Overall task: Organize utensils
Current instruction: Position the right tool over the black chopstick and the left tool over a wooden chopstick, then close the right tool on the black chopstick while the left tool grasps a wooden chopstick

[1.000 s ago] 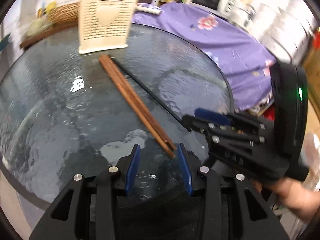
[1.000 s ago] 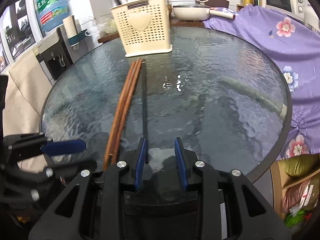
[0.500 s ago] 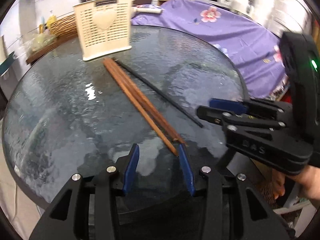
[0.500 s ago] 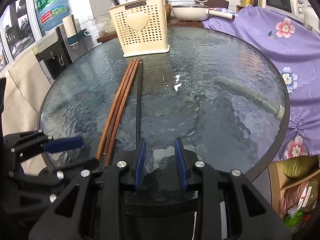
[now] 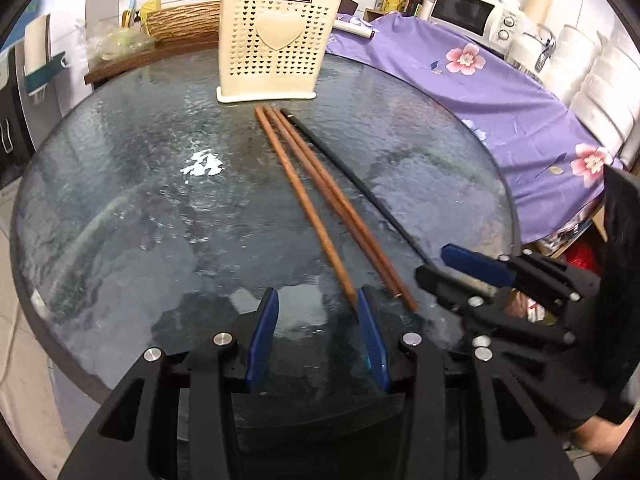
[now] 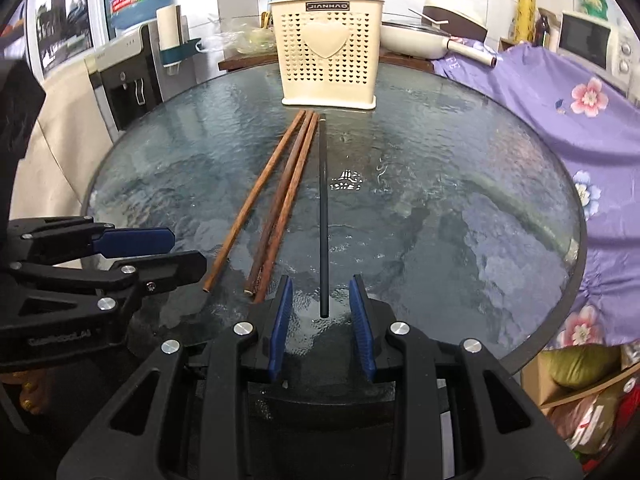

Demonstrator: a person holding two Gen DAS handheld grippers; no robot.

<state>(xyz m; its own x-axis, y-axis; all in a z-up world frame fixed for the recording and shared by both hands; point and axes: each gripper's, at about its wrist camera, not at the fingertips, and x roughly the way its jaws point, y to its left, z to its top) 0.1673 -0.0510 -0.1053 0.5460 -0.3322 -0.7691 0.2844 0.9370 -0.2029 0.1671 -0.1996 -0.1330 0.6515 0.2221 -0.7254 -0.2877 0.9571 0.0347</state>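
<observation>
1. Looking along my left tongs [image 5: 318,312], I see their blue pads [image 5: 262,336] parted with nothing pinched; the near tip of one brown chopstick [image 5: 304,200] lies just beside the right pad, on the glass tabletop [image 5: 120,200].
2. Two more brown chopsticks [image 5: 340,208] and a black chopstick [image 5: 360,188] lie alongside, all pointing toward the cream utensil holder [image 5: 276,44] at the far edge (it stands upright).
3. My right tongs [image 5: 456,268] sit at the black one's near end.
4. From my right tongs [image 6: 322,312], released too, the black chopstick [image 6: 323,208] ends between the pads, untouched.
5. My left tongs [image 6: 160,252] hover beside the brown ones [image 6: 280,200].
</observation>
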